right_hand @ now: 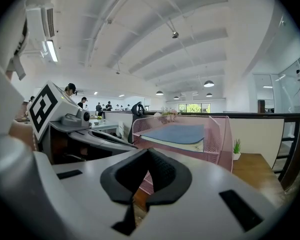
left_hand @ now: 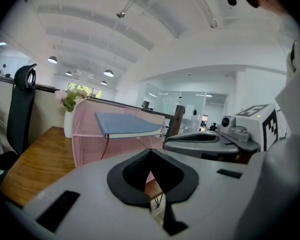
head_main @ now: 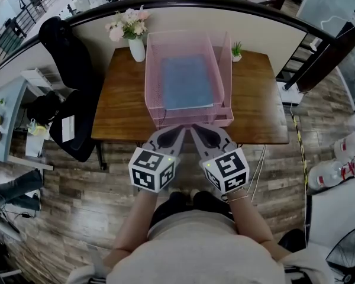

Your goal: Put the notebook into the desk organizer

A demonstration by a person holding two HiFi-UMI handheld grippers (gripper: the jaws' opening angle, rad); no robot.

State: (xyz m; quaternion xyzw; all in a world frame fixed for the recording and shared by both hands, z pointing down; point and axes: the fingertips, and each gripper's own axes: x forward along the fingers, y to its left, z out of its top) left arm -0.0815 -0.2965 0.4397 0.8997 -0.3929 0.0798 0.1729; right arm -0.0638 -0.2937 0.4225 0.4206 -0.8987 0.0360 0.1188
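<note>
Wooden table (head_main: 118,111) with a black chair (head_main: 71,99) at its left. A pink mesh organizer (head_main: 225,70) sits mid-table and reaches to the near edge. The blue notebook (head_main: 186,81) is already in it, lying flat in the top tray. The left gripper (left_hand: 151,154) and right gripper (right_hand: 148,151) are side by side at the table's near edge, tips pointing at the organizer and a little short of it. Both have their jaws closed, pads together, with nothing between them. A white vase (head_main: 137,49) of flowers stands at the organizer's far left corner. A small potted plant (head_main: 236,51) stands at the far right.
</note>
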